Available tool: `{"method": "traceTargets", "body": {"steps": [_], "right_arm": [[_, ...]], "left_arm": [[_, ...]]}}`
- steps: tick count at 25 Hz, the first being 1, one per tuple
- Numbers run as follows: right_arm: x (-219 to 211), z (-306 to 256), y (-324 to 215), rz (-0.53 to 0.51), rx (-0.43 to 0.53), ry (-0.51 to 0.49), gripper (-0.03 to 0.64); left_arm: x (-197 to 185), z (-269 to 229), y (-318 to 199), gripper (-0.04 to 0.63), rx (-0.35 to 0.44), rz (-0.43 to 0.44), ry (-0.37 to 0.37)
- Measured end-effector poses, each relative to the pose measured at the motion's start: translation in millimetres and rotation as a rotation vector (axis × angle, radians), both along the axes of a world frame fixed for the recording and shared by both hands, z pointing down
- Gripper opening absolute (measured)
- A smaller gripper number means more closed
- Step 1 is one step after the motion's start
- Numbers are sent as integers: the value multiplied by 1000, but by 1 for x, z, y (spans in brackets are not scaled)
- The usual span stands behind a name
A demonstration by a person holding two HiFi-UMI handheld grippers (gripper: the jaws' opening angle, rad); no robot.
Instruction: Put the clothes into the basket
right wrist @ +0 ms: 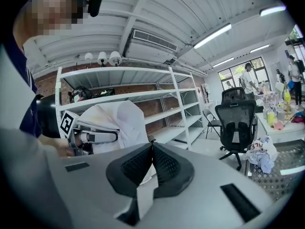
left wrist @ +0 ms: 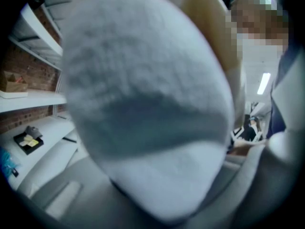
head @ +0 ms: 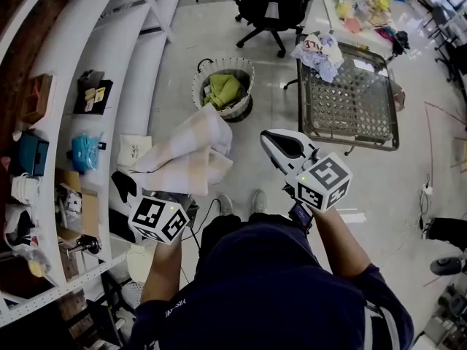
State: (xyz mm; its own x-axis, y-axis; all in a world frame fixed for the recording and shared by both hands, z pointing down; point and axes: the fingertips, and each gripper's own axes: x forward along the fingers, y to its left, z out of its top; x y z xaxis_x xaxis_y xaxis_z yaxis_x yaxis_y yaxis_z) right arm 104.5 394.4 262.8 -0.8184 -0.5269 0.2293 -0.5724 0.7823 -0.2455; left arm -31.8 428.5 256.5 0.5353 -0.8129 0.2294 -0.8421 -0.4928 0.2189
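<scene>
Here the left tongs [head: 169, 192] grip pale cloth [head: 191, 150].

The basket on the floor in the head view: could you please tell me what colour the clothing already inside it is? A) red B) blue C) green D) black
C: green clothing lies bunched inside the round woven basket.

A pale checked cloth [head: 193, 152] hung bunched left of centre. Above it the round woven basket [head: 237, 111] stood upright, holding a green garment [head: 224, 90]. More clothes [head: 319, 52] lay heaped at upper right.
</scene>
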Motion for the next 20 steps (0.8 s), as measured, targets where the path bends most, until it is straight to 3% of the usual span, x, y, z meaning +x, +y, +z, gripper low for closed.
{"method": "traceTargets", "body": {"steps": [8,20], "right_arm": [[29,1,-7,-33,-10,-30,6],[36,6,-29,-36,-16,-36,6]], "left_arm": [[17,-5,-4,72,9,-62,-5],[22,-1,-27,72,3,-75,6]]}}
